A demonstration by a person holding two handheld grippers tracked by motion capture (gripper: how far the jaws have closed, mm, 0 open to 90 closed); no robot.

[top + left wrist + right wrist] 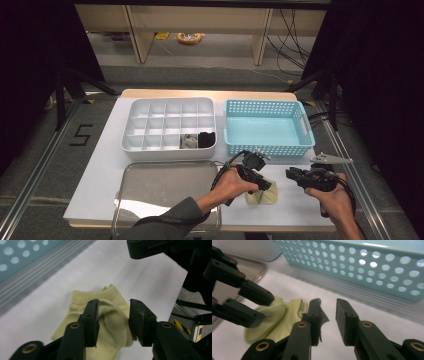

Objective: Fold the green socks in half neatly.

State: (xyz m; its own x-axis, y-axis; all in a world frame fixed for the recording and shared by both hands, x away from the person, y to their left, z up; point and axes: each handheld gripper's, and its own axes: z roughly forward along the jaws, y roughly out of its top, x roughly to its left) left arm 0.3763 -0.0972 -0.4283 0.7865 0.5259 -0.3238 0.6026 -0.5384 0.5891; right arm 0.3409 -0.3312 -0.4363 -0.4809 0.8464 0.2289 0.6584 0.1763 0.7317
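My left gripper (113,317) clamped on bunched yellow sock (110,322), near edge of table (295,200). My right gripper (328,315) just right, jaws apart, empty.

high view overhead, gripper views close, sharing sock (110,315)

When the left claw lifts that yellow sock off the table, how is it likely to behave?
Probably floppy: the yellow sock already bunches into folds between the left claw, so the rest should hang down. It looks thin knit, so likely light. The ribbed cuff suggests some grip, so it seems unlikely to slip. It lies flat on the white table, so it won't roll.
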